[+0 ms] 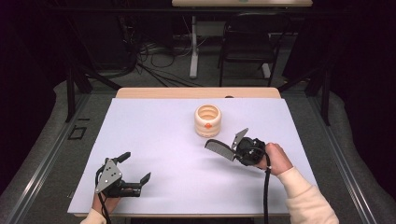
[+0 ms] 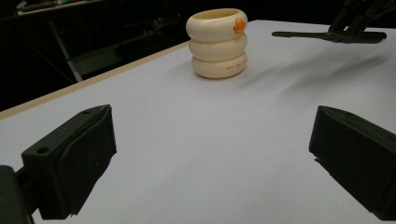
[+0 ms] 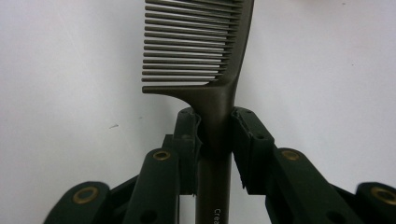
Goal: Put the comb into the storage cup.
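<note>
Right gripper clamps the comb by its handle, lifted off the bench. Left gripper rests released (near left). Placing into the holder seems left.

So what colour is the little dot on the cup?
Orange dot, clearest in the left gripper view.

The table has a pale, nearly white top, and a strip of light wood shows along its far edge. The room around it is dark, so the walls cannot be made out; the light falls mostly on the table top. The floor is grey, like carpet. On the floor at the left lies a small dark square frame. Behind the table, black cables lie in a loose heap on the floor. A white table leg stands in the far middle, under another light wooden top. To the right of it is a black chair.
</note>
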Demonstrator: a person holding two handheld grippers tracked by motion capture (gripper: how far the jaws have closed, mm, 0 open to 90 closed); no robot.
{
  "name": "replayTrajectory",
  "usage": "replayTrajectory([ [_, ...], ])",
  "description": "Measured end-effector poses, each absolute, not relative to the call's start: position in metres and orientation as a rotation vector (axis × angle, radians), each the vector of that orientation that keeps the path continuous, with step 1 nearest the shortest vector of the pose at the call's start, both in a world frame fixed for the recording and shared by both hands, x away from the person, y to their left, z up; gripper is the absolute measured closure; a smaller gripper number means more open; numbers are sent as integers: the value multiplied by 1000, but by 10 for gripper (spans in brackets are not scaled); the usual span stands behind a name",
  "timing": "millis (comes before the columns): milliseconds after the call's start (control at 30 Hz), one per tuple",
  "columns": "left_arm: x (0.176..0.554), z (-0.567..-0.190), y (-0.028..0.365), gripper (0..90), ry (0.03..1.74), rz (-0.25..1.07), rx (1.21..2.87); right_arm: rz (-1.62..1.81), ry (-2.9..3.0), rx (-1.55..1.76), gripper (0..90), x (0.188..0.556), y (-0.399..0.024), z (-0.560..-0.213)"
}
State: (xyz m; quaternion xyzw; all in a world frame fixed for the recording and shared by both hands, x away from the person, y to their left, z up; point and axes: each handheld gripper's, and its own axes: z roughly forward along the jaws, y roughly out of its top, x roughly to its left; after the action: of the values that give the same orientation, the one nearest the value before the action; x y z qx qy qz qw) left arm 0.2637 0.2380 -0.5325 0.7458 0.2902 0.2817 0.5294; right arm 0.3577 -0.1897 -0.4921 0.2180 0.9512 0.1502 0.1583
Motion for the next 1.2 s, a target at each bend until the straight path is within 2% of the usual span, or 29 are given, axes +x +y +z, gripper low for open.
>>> replayTrajectory([
  [500,264,-533,240,6,699,677,1782,663,2646,714,720,356,-206,-487],
  [1200,264,-532,239,6,694,679,1783,805,2573,785,721,348,-214,-477],
])
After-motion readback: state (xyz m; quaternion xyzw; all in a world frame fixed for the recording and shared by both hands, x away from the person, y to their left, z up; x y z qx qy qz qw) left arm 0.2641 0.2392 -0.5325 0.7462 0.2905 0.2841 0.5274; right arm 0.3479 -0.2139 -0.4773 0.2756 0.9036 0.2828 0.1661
